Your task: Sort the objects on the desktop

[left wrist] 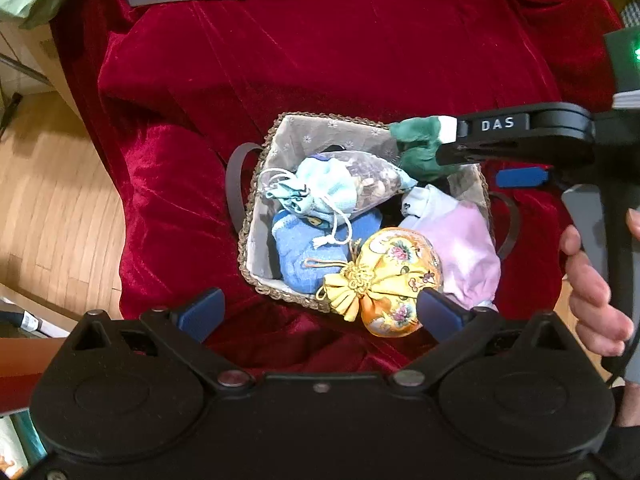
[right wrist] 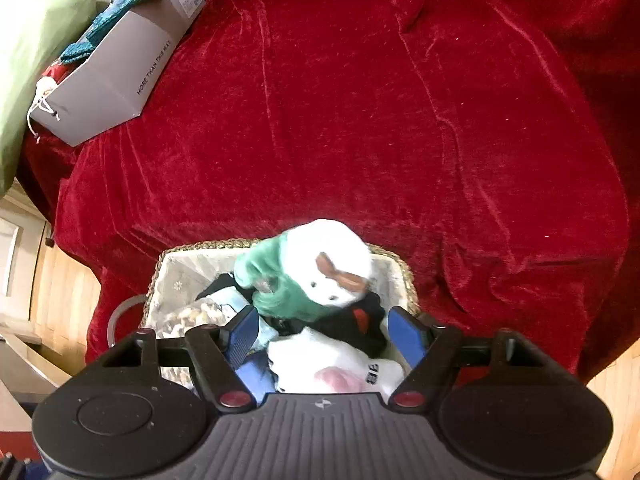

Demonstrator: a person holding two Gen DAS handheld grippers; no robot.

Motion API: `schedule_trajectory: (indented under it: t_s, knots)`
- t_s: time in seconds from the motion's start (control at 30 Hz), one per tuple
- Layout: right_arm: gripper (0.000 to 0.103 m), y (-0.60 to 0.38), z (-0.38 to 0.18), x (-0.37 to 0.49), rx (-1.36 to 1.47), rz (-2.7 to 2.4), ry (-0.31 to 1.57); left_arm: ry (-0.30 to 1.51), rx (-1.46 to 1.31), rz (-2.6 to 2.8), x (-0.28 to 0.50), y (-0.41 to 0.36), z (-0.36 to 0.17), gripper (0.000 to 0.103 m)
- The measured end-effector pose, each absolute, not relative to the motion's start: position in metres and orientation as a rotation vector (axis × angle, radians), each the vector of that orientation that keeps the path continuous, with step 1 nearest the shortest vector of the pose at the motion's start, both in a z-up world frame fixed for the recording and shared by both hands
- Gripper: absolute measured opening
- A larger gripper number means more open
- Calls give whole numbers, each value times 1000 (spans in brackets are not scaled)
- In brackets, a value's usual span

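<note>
Two grippers were over a woven basket (left wrist: 256, 184) sitting mid-frame on a red velvet cloth (left wrist: 360, 60), and it was stuffed with soft stuff: a light blue drawstring pouch (left wrist: 316, 192), a yellow embroidered pouch (left wrist: 388, 280) hanging over the near rim, a blue knit thing (left wrist: 304, 252), a pink and white cloth (left wrist: 460, 240). The left gripper (left wrist: 320, 312) hung at the bottom of its view with jaws wide and nothing between them. The right gripper (right wrist: 324, 330) also looked spread open, the green and white plush toy (right wrist: 316, 272) lying just past its tips, blurry, so I couldn't tell if it touched. I'd guess everything there was light and squashy, not fragile, so pinching the bulk of the plush or a pouch's gathered neck should work, though the satin might slip. Only the right view showed the grey box (right wrist: 120, 64) at upper left with teal knitwear in it; only the left view showed the yellow pouch.
</note>
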State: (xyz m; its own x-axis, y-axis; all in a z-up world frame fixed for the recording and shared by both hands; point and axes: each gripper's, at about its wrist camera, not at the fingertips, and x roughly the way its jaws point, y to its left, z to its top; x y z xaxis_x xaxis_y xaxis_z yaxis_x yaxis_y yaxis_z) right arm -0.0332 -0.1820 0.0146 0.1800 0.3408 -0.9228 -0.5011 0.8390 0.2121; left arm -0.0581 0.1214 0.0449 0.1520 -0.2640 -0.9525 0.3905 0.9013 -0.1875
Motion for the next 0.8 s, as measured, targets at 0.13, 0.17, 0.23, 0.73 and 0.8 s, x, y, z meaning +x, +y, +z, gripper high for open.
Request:
schedule_trajectory:
  t_s: [0.13,0.17,0.23,0.73,0.8]
  knots:
    - [83,-190,29,-38,-149,596,1223,1351,122,-466,-58,119,43,99]
    - [88,-191,33,-40,-150,593,1212,1357,125,-464,-58,118,44,99]
    - [91,-196,44,-45,-149,595,1180,1372,132,-464,-57,116,43,99]
    - [102,-243,89,-112,-185,613,1050,1371,233,-462,-72,103,61,99]
    - [102,-247,89,-120,-176,619,1064,1373,239,-469,-79,105,62,99]
